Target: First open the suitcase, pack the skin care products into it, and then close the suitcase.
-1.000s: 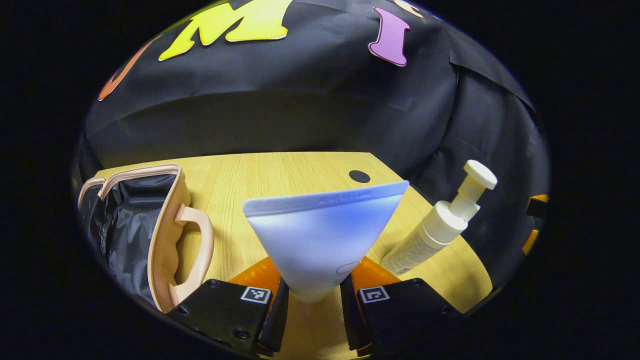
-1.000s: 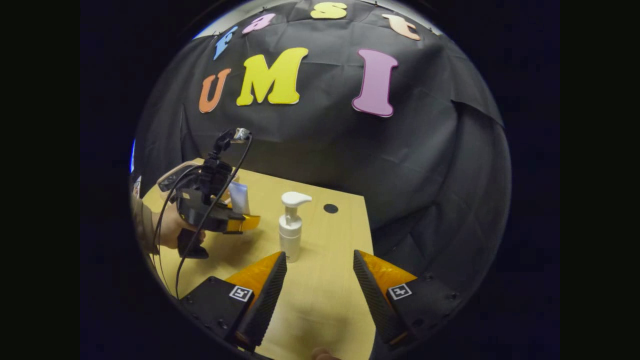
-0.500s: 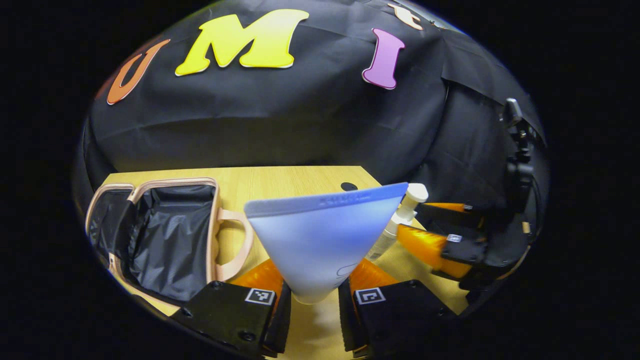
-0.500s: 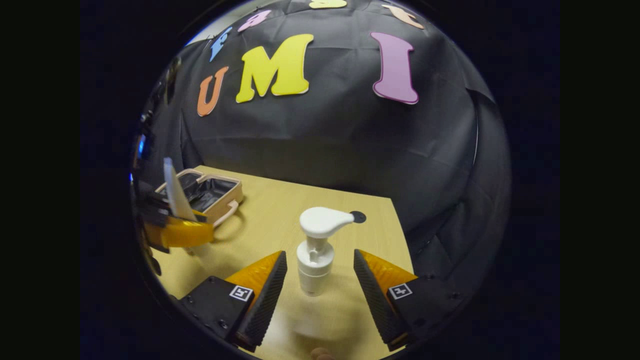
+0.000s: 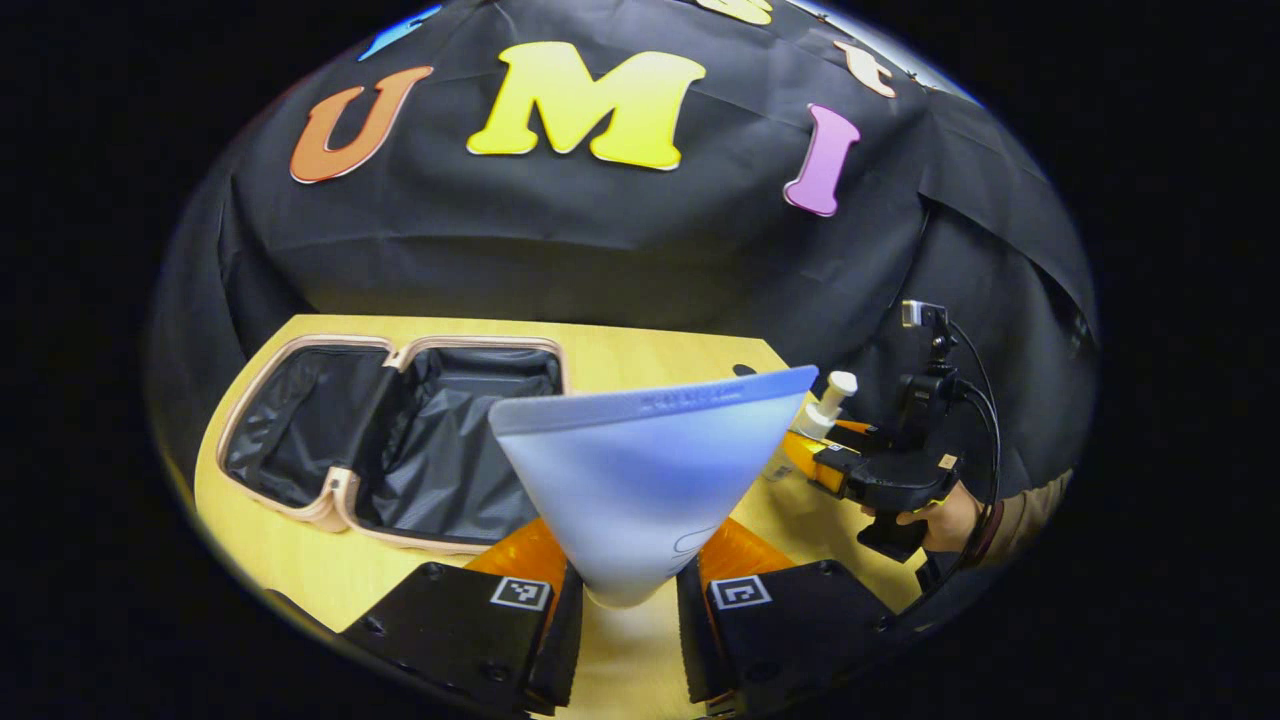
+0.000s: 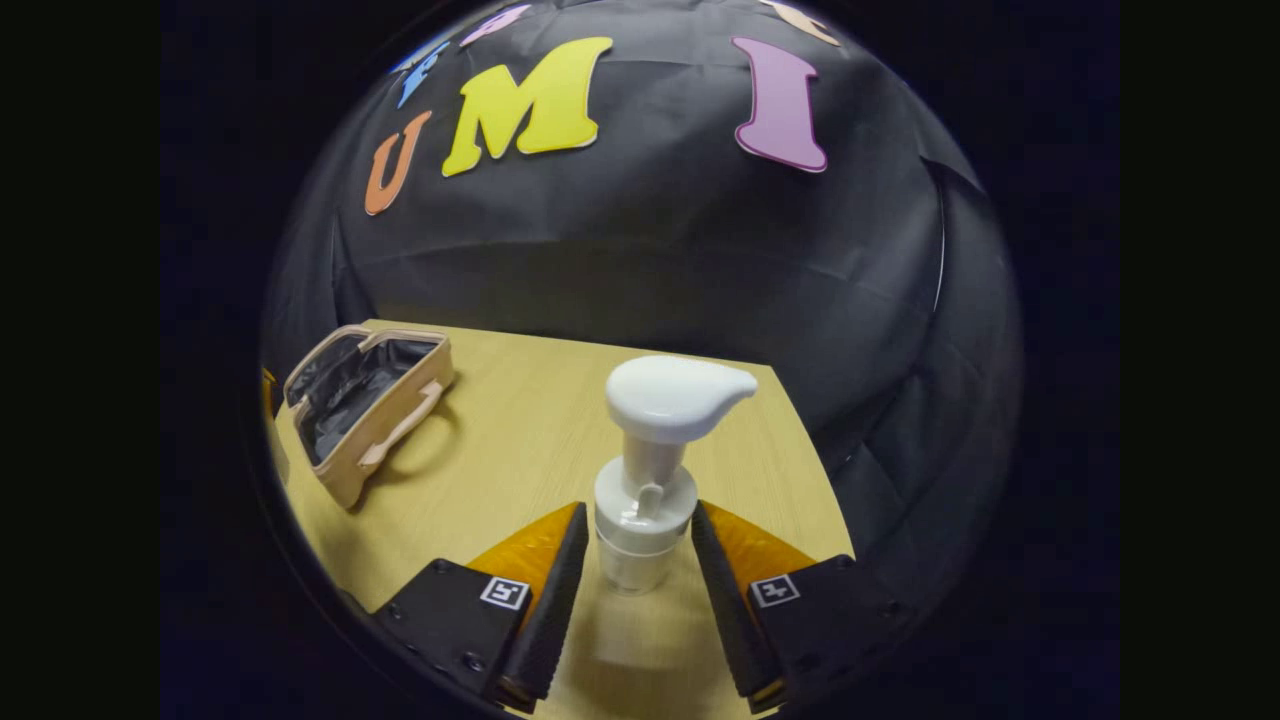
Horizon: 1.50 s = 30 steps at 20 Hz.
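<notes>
Pale wooden surface [image 5: 300,570] in the left gripper view carries a beige suitcase with black lining [image 5: 400,445], lying open behind the left gripper [image 5: 622,610], which clamps a pale blue squeeze tube [image 5: 645,480] upright. In the right gripper view, the right gripper [image 6: 630,590] stands narrow around a white pump bottle [image 6: 645,480]; contact is unclear.

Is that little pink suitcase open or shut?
Open. The suitcase lies spread flat on the table, both halves showing their dark lining, with nothing visibly inside.
</notes>
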Each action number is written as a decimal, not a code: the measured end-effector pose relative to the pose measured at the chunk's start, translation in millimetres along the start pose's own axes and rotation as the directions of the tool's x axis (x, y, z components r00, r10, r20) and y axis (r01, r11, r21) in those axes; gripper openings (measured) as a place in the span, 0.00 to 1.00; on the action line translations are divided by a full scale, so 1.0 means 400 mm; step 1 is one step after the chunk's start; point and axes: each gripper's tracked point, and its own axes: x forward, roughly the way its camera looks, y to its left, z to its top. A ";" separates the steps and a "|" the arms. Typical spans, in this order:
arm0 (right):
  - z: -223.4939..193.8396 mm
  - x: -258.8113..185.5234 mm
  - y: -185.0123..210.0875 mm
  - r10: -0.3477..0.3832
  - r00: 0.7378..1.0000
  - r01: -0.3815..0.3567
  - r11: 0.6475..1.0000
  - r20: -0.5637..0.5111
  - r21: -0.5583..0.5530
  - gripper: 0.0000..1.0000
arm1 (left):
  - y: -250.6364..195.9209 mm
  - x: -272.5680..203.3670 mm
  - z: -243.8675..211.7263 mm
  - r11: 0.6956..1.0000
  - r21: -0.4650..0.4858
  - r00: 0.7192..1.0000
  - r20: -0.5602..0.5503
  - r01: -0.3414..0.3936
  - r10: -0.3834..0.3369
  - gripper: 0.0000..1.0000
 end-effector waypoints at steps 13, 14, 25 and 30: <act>0.011 -0.146 0.067 -0.003 1.000 0.003 1.000 -0.003 0.005 0.49 | 0.352 0.103 0.018 0.978 -0.028 0.972 -0.118 -0.209 0.204 0.44; 0.023 -0.172 0.081 0.003 1.000 -0.003 1.000 0.001 0.020 0.49 | 0.367 0.125 0.009 0.977 -0.014 0.968 -0.140 -0.214 0.210 0.44; 0.129 -0.299 0.254 0.055 0.998 -0.057 0.997 0.036 0.046 0.49 | 0.472 0.284 -0.110 0.968 0.040 0.888 -0.391 -0.246 0.242 0.44; 0.161 -0.301 0.316 0.068 0.997 -0.069 0.997 0.032 0.030 0.49 | 0.495 0.346 -0.104 0.971 0.049 0.884 -0.405 -0.234 0.233 0.44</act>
